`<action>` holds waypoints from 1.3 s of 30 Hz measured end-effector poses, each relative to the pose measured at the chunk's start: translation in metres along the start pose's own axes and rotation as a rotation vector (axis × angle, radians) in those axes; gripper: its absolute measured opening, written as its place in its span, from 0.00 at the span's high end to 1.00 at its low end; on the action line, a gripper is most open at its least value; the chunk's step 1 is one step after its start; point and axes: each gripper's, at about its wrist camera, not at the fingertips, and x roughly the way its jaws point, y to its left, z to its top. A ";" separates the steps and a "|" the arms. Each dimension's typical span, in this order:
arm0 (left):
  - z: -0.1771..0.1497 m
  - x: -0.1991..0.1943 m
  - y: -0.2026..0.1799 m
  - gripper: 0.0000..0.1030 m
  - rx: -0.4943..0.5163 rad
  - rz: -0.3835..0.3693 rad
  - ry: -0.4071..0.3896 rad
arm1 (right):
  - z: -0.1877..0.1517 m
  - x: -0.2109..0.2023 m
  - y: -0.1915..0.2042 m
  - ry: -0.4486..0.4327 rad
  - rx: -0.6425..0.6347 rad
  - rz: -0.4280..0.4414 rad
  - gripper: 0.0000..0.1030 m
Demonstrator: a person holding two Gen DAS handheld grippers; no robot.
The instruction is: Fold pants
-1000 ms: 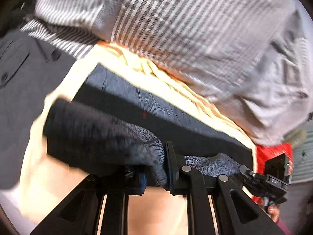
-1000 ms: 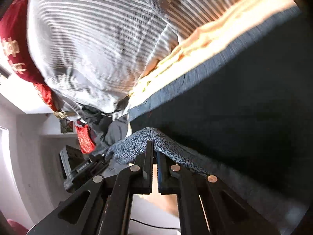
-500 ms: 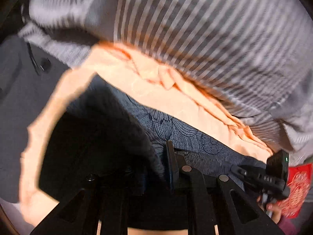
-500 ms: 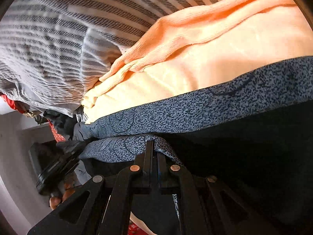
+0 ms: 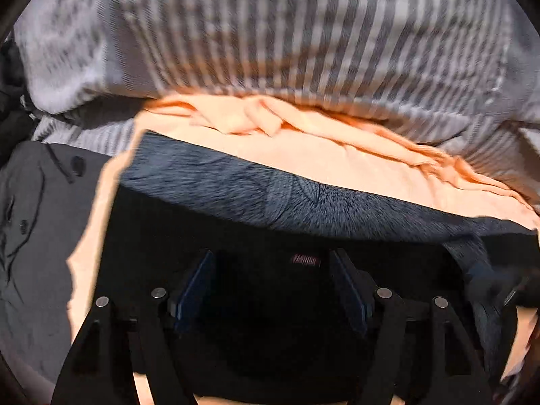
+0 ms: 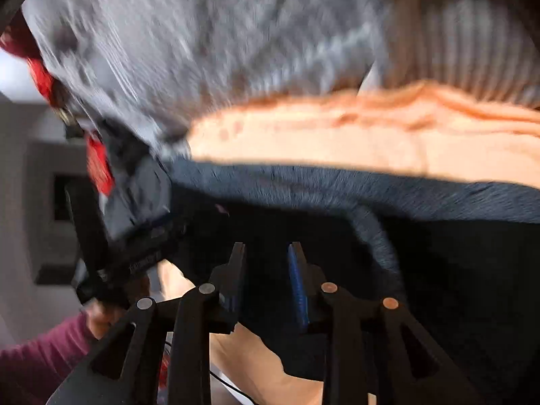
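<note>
- Left wrist view: the left gripper (image 5: 270, 290) has its jaws spread wide with nothing between them. Only dark cloth lies under the gap.
- The pants (image 5: 287, 202) lie right in front of it, a dark blue patterned band across the middle of the view. A black shaded part runs from there down to the fingers (image 5: 194, 287).
- The pants rest flat on a peach cloth (image 5: 303, 155), which shows beyond them and along their left edge. My guess is that this cloth serves as the folding surface.
- Behind the peach cloth is a heap of grey striped fabric (image 5: 287, 33), and a dark grey garment (image 5: 44, 219) lies at the left, apart from the pants. Both seem to be laundry set aside, not part of this fold.
- With the jaws apart and the cloth lying down, the fold edge looks laid in place and let go.

- Right wrist view: the right gripper (image 6: 266, 270) is also parted, though less wide, and it grips nothing. The picture is blurred, so fine detail is lost.
- The pants (image 6: 337, 185) stretch across just ahead of its tips, with one rolled edge curving down at the right of the fingers (image 6: 297, 287). They lie on the same peach cloth (image 6: 337, 141).
- At the left edge the other gripper is dimly seen, near the same side of the pants. I judge both hands worked one edge together, which keeps a fold straight.
- Next, the fold likely needs smoothing or a further fold. The loose rolled edge could spoil a neat line.
</note>
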 end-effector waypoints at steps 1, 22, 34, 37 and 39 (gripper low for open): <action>0.002 0.005 -0.002 0.31 -0.007 0.021 0.002 | 0.001 0.018 -0.004 0.036 0.005 -0.036 0.71; -0.082 -0.061 -0.103 0.31 0.139 -0.041 0.065 | -0.102 -0.112 -0.071 -0.196 0.147 -0.193 0.54; -0.176 -0.050 -0.221 0.31 0.199 -0.421 0.285 | -0.358 -0.174 -0.129 -0.323 0.511 -0.342 0.48; -0.183 -0.046 -0.233 0.31 0.192 -0.437 0.310 | -0.407 -0.162 -0.143 -0.341 0.614 -0.294 0.47; -0.192 -0.046 -0.246 0.31 0.190 -0.449 0.321 | -0.433 -0.152 -0.155 -0.346 0.669 -0.275 0.47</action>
